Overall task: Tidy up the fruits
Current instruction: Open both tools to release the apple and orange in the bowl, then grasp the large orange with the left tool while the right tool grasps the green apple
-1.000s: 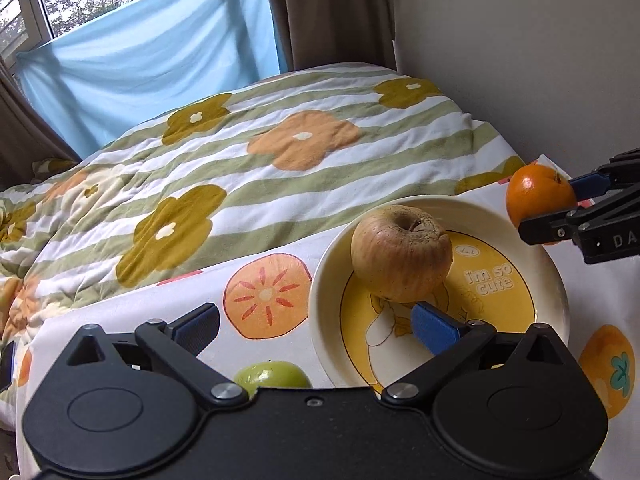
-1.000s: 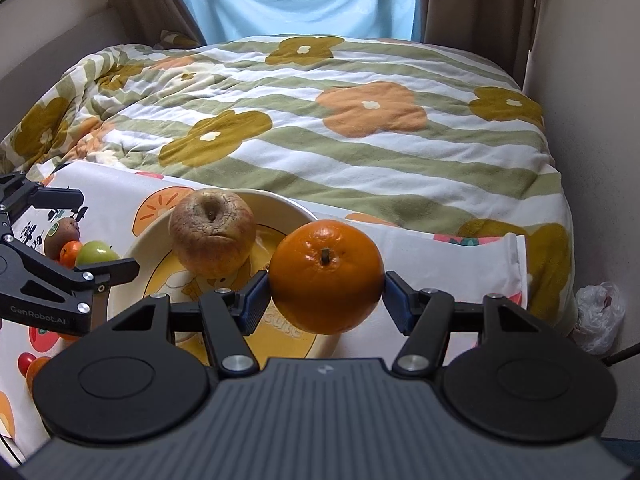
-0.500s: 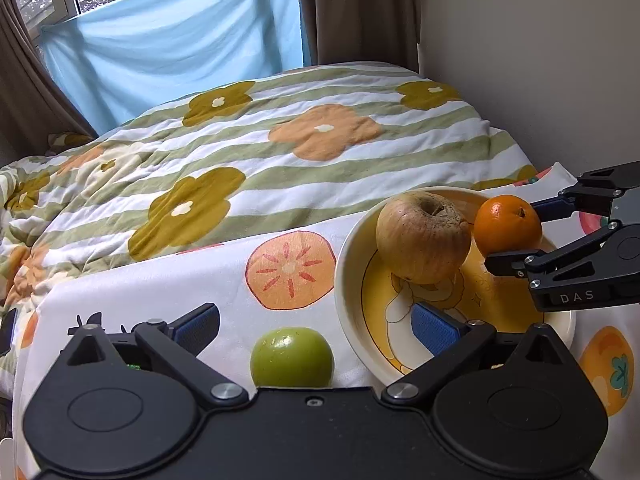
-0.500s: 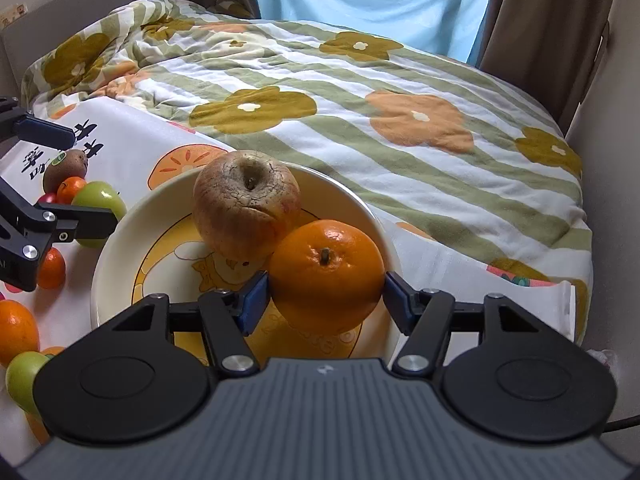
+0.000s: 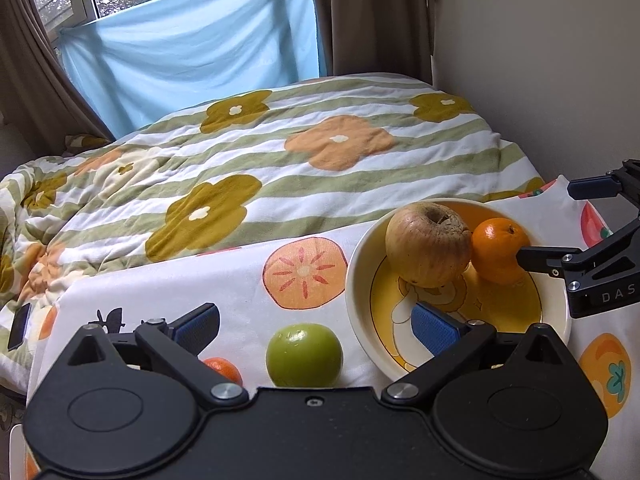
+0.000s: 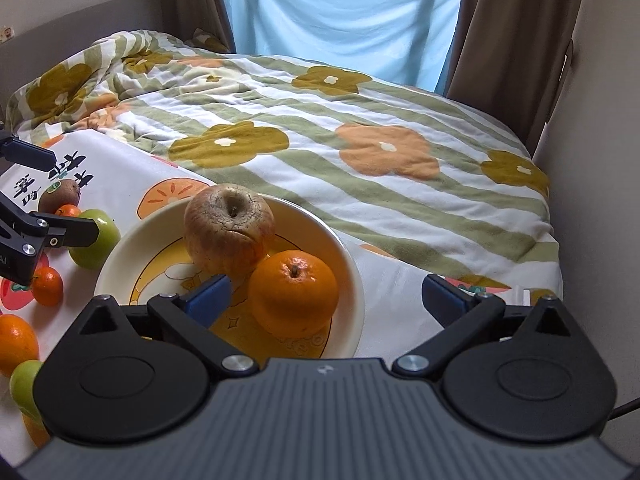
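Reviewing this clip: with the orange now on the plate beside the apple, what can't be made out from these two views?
- Small orange fruit, left wrist view: mostly hidden behind the left hand-held gripper.
- Green fruit, right wrist view: cut off by the camera body.
- Kiwi sticker: too small to read.
- Plate print: partly covered by apple and orange.

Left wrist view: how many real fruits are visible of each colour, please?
Brownish: 1, the wrinkled apple
Orange: 2, the orange and a small orange fruit
Green: 1, the green apple
Total: 4
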A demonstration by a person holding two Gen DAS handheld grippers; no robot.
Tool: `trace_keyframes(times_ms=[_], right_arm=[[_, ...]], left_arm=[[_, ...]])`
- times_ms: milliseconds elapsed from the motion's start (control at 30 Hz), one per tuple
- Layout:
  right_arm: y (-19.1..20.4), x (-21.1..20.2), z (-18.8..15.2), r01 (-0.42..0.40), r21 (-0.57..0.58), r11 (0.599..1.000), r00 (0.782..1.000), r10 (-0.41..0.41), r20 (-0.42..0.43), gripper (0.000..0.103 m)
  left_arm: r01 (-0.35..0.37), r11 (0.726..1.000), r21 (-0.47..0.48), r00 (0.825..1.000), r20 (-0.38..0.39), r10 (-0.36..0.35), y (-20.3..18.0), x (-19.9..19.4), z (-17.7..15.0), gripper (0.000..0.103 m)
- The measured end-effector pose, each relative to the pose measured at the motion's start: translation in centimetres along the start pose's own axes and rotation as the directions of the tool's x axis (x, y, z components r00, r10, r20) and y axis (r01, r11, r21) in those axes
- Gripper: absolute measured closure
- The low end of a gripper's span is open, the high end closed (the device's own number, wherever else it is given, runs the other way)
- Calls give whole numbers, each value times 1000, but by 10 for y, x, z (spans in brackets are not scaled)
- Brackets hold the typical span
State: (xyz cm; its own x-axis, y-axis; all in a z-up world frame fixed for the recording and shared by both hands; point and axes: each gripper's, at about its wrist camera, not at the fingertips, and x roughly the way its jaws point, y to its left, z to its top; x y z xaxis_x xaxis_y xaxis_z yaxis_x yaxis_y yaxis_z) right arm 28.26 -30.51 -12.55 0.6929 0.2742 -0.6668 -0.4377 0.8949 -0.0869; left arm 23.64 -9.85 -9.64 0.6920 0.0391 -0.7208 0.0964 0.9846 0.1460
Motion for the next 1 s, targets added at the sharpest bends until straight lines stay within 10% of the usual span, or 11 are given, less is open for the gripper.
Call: trace_keyframes(times_ms=[533,1000], right_arm=[[16,-87,5,-15,108,994,998,9,54,0],[80,-165,-9,22,223,975,996,-40,75,0]], left_arm=[[-83,988,-133,987,123,100,13,-113,-34,0],[-20,996,-87,987,159,33,39,-174,-94,0]])
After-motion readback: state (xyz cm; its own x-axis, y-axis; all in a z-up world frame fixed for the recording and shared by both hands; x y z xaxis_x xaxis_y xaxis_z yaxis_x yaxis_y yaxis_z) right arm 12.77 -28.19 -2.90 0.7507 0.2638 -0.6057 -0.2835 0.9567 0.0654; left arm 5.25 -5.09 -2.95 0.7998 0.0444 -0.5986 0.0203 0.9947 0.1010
